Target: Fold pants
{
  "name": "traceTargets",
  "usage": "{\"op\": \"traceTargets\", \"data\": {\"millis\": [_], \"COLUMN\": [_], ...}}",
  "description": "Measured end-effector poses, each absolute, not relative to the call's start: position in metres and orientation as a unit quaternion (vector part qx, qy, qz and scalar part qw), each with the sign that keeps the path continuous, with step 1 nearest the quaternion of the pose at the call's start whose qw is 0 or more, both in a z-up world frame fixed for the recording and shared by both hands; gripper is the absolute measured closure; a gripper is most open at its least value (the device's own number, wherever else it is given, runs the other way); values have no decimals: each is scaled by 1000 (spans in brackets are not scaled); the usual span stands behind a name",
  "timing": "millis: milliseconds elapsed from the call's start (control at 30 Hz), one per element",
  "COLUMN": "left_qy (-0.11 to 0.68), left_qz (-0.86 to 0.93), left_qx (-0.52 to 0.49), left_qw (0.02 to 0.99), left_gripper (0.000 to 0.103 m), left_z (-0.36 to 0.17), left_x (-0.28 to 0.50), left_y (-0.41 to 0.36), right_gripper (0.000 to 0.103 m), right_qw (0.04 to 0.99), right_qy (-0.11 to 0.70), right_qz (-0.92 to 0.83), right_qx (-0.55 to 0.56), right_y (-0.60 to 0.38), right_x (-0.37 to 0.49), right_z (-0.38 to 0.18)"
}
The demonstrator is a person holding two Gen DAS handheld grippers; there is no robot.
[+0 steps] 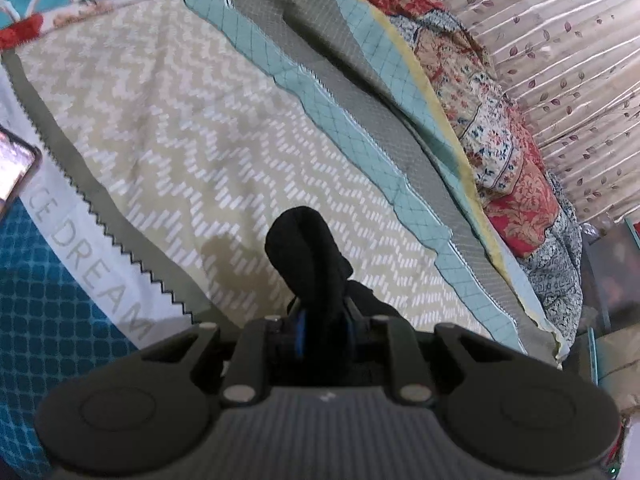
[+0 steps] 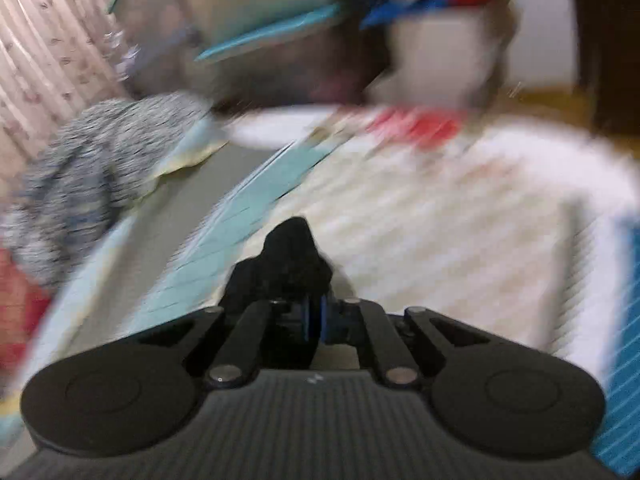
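Observation:
The pants are black fabric. In the left wrist view a bunched fold of the pants (image 1: 304,248) sticks up out of my left gripper (image 1: 323,320), which is shut on it above the bed. In the right wrist view, which is motion-blurred, another bunch of the pants (image 2: 292,256) is pinched in my right gripper (image 2: 314,320), also shut and held above the bed. The rest of the pants is hidden below both grippers.
The bed has a beige zigzag cover (image 1: 192,132) with teal and grey borders (image 1: 340,120). A floral quilt (image 1: 500,152) lies along the curtain side. A phone (image 1: 14,168) lies at the left edge. A grey patterned cloth (image 2: 88,184) lies at the bed's left in the right wrist view.

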State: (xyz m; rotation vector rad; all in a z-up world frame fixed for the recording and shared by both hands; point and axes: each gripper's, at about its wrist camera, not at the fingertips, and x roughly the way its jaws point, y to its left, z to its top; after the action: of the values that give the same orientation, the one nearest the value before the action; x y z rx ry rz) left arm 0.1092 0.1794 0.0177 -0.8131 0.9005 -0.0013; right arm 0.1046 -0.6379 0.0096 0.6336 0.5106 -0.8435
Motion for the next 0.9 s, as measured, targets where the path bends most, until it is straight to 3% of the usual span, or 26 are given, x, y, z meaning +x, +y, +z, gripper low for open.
{"op": "traceTargets", "data": {"millis": [100,300,367,400,533,667,900], "left_qy": [427,425,423,423,424,429,419], "left_qz": [1,-10,-12,-11,-13,-14,-21], "left_qx": [-379,-370,-372,-375,-381,-378,-372], "left_qw": [821,826,826,825,822,820,828], "left_gripper": [86,86,86,86,86,86,86], "left_z": [12,16,17,17,12,10,18], "left_x": [112,114,115,115,114,115,117], "left_y": [173,170,172,173,176,175,169], "right_gripper": [49,47,36,22,22,23,24], "right_qw": [796,788,807,807,775,768,824], "right_qy": [313,244,214,214,307,236,256], "right_qz": [-417,-455,-462,-467,-462,-517,-423], "right_qx": [308,336,300,290,302,295,276], "right_y": [-666,-658,-644,-642,-673,-669,-631], "right_x": [90,61,68,75,69,30,93], "right_z": [-5,2,11,11,-11,-1,24]}}
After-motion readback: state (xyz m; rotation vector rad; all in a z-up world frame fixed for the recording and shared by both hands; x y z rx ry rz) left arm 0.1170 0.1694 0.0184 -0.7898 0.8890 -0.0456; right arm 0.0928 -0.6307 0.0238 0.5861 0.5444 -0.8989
